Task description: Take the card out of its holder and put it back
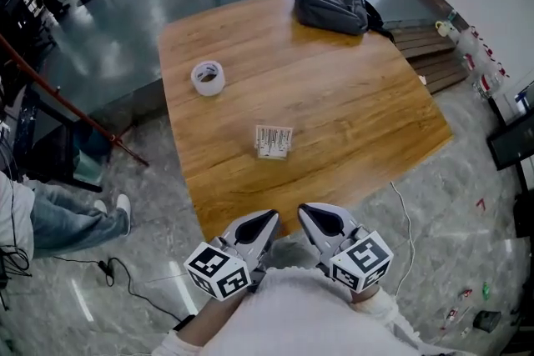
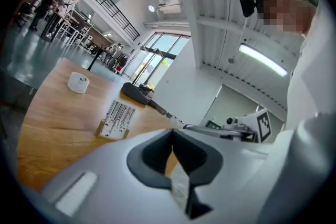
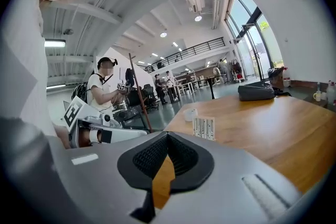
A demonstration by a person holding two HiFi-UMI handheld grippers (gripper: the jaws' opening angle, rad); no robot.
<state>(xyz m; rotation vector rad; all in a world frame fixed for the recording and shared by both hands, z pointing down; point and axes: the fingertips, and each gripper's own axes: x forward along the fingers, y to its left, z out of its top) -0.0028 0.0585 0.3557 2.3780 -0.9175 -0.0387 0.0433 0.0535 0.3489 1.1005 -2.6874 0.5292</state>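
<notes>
Left gripper (image 1: 269,218) and right gripper (image 1: 305,210) are pressed together, empty; they should spread before reaching the card holder (image 1: 274,141) toward the surface's (image 1: 334,87) near edge.

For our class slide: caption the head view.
Both shut, the left gripper and right gripper hover at the table's near edge; the card holder lies mid-table.

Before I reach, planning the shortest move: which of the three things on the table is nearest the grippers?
The card holder, mid-table; the tape roll and bag lie farther back.
</notes>
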